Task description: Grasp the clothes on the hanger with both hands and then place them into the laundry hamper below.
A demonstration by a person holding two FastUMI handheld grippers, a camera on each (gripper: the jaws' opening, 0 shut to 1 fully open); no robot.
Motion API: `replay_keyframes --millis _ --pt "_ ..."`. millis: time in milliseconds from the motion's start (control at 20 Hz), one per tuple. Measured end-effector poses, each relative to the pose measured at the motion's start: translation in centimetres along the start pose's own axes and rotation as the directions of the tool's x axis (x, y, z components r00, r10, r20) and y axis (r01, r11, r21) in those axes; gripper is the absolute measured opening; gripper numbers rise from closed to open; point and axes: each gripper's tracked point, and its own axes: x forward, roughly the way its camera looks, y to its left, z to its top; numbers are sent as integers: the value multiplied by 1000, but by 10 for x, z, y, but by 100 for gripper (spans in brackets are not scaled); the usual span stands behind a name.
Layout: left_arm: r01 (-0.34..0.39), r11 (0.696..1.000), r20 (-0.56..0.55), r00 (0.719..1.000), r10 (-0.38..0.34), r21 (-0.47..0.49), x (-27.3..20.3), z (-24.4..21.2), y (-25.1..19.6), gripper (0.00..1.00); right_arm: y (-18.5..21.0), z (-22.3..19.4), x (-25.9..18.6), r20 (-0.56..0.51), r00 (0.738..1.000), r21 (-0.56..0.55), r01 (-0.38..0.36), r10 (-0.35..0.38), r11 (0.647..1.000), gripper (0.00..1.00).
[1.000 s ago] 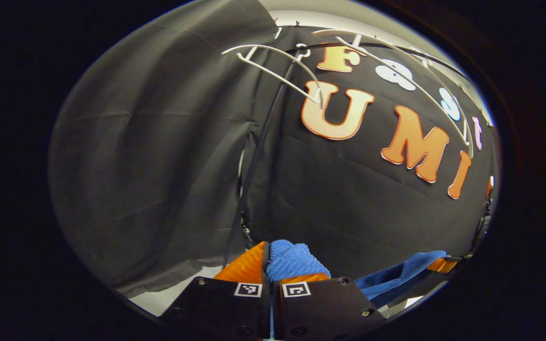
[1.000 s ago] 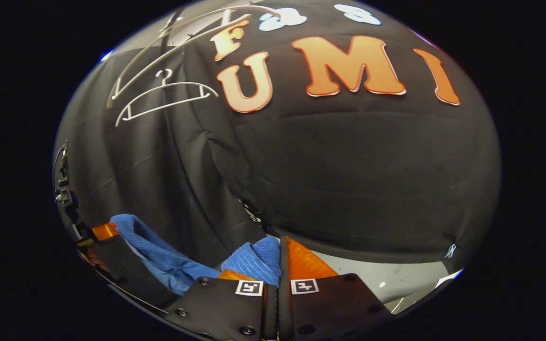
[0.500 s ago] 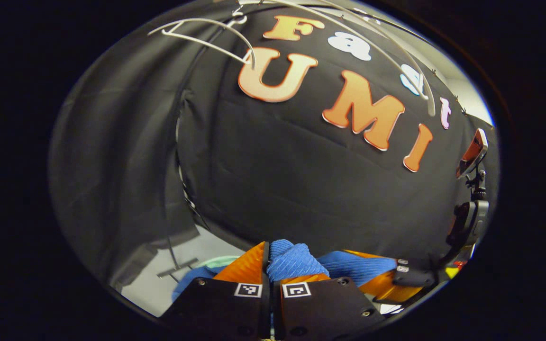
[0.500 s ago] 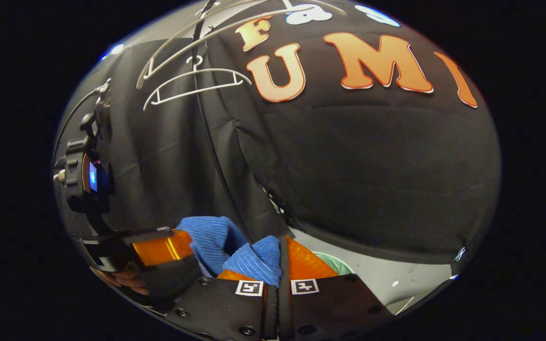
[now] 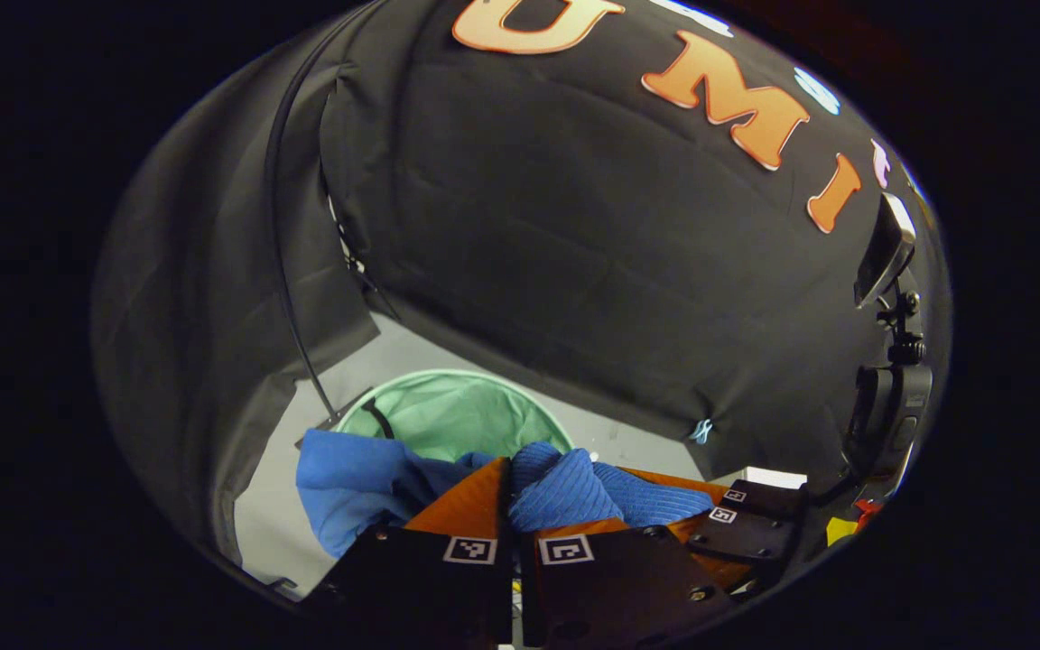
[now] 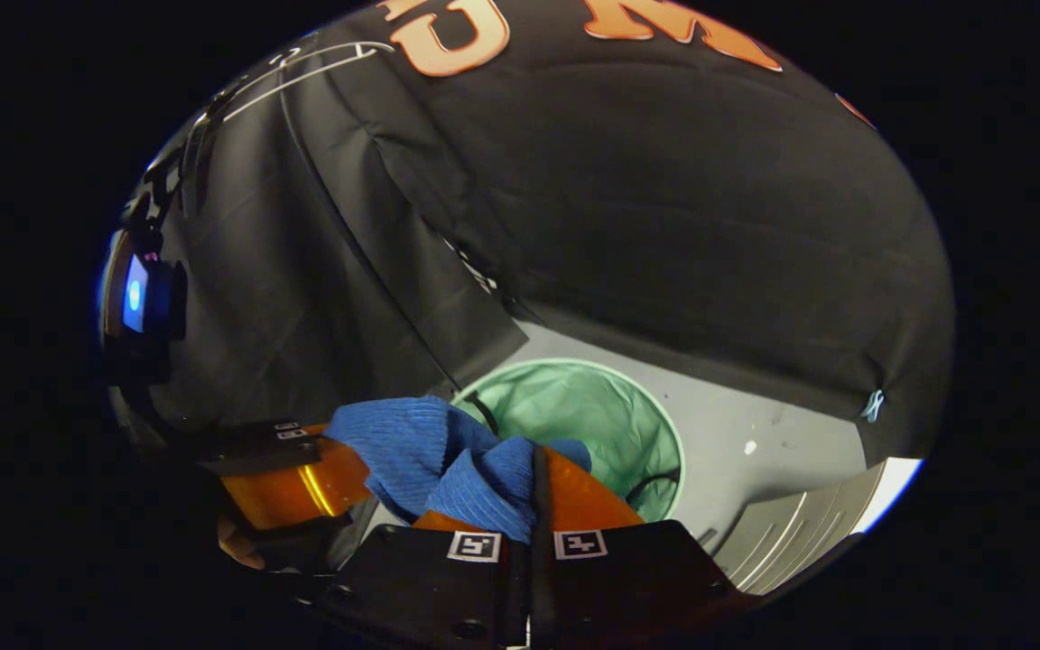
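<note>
Above the green hamper (image 5: 457, 417), both claws grip the blue cloth (image 5: 565, 483): left claw (image 5: 513, 492) pinches one bunched fold, right claw (image 6: 533, 483) pinches another. Cloth hangs between them, draping over the hamper's near rim. Hamper sits on grey floor (image 6: 755, 424) by the black wall (image 5: 574, 226).

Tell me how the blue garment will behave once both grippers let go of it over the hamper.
The blue garment sags in soft folds between the left gripper and right gripper, so it is probably floppy and will crumple as it falls. It looks light, a ribbed knit, unlikely to slip early. A trailing edge might catch the green hamper rim.
</note>
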Motion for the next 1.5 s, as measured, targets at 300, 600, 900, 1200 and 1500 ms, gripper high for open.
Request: replay_keyframes --millis 300,600,900,1200,1500 --pt "-59 998 -164 985 55 -22 -5 -40 7 7 -19 -52 29 -176 984 48 51 -42 998 10" --pt "-97 995 -309 947 89 -12 10 -66 10 46 -15 -75 36 -223 974 97 67 -44 993 41" --pt "-201 979 -340 922 183 -19 1 -77 37 99 -11 -90 35 -250 965 84 106 -82 991 98" --pt "-128 991 -147 980 134 48 -19 -18 43 97 10 -68 9 -114 985 108 140 -128 984 100" --pt "-137 991 98 986 136 8 -76 46 32 96 20 -5 -49 107 985 99 128 -138 987 98"
